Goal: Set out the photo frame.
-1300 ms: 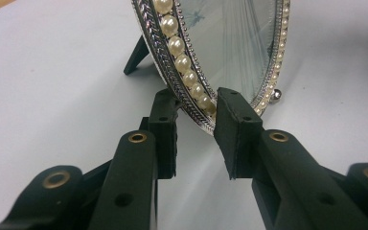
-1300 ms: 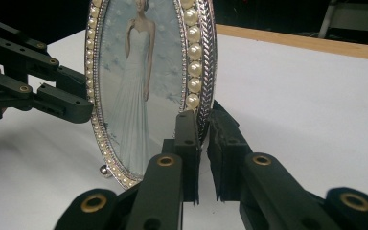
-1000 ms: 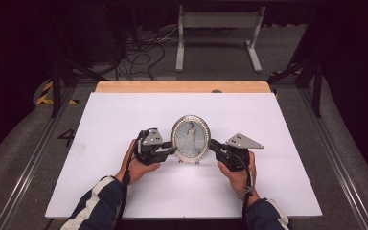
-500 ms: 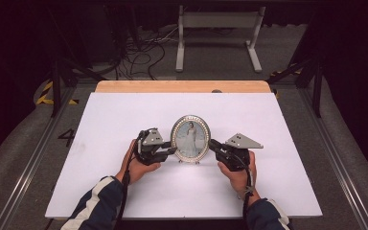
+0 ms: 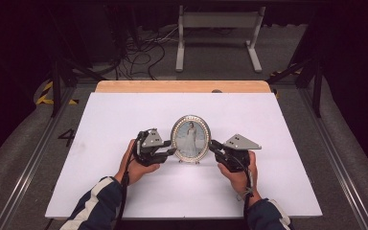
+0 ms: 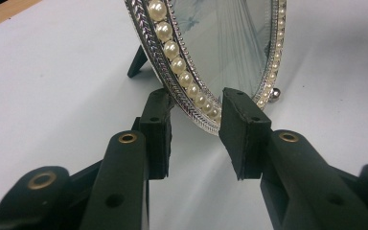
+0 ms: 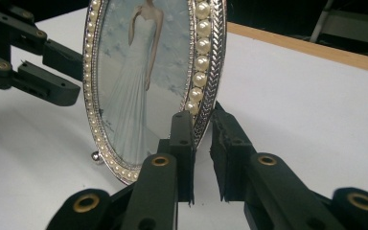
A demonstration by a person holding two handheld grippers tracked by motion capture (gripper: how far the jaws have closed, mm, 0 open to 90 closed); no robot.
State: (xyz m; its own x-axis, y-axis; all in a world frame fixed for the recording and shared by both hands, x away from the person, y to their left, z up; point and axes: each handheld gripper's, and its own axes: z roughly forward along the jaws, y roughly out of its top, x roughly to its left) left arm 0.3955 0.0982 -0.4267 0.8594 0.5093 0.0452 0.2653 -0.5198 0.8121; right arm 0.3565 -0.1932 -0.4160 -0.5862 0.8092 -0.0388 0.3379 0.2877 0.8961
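Oval photo frame: silver rim, pearl bead border, photo of figure in white dress. Stands upright on white surface, back strut and small ball foot down. Sits between left tool and right tool; each tool's pads straddle frame's lower rim edge.

Bright table — dark, dim surroundings
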